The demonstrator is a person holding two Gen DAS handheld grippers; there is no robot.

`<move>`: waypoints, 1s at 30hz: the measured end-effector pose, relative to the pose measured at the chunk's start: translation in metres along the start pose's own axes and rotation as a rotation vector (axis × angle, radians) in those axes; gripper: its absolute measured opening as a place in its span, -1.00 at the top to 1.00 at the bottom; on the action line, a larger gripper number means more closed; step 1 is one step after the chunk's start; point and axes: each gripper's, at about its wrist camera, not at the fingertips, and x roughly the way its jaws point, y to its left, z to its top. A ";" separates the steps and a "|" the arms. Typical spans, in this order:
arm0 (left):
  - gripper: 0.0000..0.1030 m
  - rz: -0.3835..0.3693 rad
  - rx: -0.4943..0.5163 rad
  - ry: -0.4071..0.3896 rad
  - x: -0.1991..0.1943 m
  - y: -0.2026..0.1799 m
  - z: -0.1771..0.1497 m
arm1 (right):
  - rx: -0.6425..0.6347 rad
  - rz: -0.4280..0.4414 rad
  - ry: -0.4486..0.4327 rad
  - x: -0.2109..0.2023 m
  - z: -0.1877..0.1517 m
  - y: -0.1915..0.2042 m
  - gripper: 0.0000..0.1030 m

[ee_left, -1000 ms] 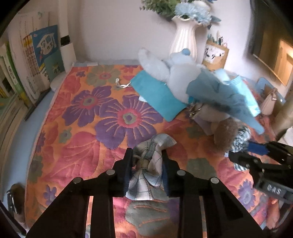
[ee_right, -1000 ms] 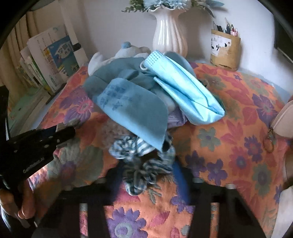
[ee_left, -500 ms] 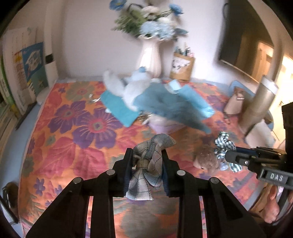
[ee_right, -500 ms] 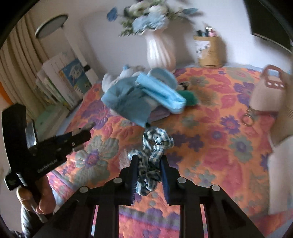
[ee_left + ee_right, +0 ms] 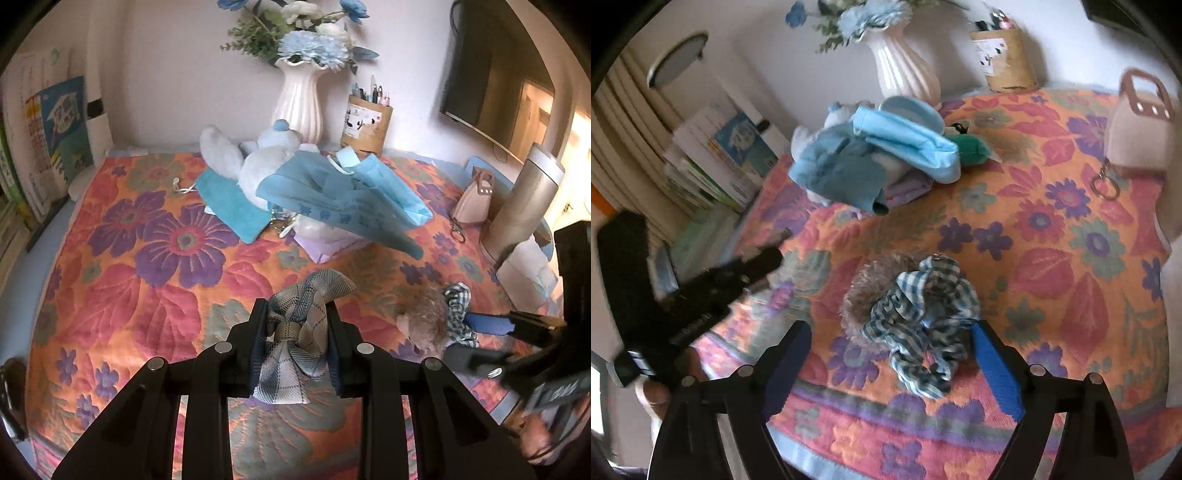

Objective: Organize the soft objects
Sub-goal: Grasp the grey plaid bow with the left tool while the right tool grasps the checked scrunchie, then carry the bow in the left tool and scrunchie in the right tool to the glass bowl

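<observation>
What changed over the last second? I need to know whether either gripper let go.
The right gripper has just opened its jaws, dropping the checked scrunchie beside the furry brown scrunchie, away from the pile. The left gripper stays clamped on the plaid bow.

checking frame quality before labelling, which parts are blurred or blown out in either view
Left wrist view: the right hand-held gripper at the right edge is motion-smeared, and the doorway behind the metal canister is glaring. Right wrist view: soft overall, with the left hand-held gripper smeared.
</observation>
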 end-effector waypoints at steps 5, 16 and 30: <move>0.51 0.000 0.003 -0.003 -0.001 -0.001 0.001 | -0.095 -0.184 -0.023 0.018 -0.002 0.017 -0.10; 0.51 -0.119 0.106 -0.072 -0.031 -0.053 0.008 | -0.053 -0.142 -0.166 -0.055 -0.002 0.004 0.28; 0.51 -0.383 0.366 -0.117 -0.057 -0.210 0.032 | 0.220 -0.241 -0.348 -0.216 -0.028 -0.094 0.28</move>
